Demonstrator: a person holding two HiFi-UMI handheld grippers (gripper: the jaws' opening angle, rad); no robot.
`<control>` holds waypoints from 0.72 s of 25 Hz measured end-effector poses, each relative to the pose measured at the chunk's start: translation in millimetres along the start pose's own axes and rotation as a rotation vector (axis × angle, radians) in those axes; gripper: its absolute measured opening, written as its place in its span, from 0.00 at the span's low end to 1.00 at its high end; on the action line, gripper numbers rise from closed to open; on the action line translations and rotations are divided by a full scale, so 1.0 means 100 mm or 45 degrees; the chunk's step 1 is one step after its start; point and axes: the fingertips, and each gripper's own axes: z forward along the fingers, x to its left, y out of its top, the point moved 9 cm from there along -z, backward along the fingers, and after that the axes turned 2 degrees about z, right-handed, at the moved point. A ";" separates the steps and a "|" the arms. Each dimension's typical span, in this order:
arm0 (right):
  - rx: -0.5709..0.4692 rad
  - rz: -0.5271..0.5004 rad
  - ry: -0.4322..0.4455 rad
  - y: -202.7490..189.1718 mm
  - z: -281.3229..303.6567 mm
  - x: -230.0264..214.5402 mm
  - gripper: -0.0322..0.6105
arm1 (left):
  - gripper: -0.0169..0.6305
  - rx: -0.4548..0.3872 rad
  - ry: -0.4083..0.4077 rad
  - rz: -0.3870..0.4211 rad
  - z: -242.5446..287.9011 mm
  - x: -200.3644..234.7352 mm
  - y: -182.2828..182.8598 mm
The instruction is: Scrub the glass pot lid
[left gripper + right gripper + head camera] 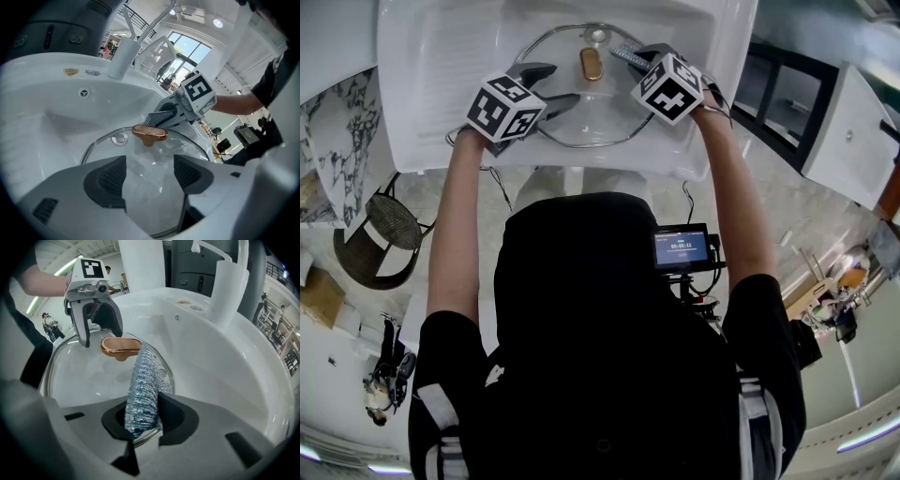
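where the white sink point(431, 84) fills the top of the head view, the glass pot lid point(581, 117) lies flat in its bowl, in front of the white faucet point(227, 284) on the sink's back rim. the left tool point(150, 172) sits at the sink's left over the lid's edge, jaws apart, with only glass between them. the right tool point(143, 417), at the sink's right, is clamped on a silvery mesh scrubber point(140, 380) that reaches over the lid to just beside its copper knob point(119, 347).
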 end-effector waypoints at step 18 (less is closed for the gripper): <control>-0.034 -0.044 -0.005 0.01 -0.19 0.28 0.16 | 0.47 -0.008 0.004 -0.006 0.00 0.00 0.00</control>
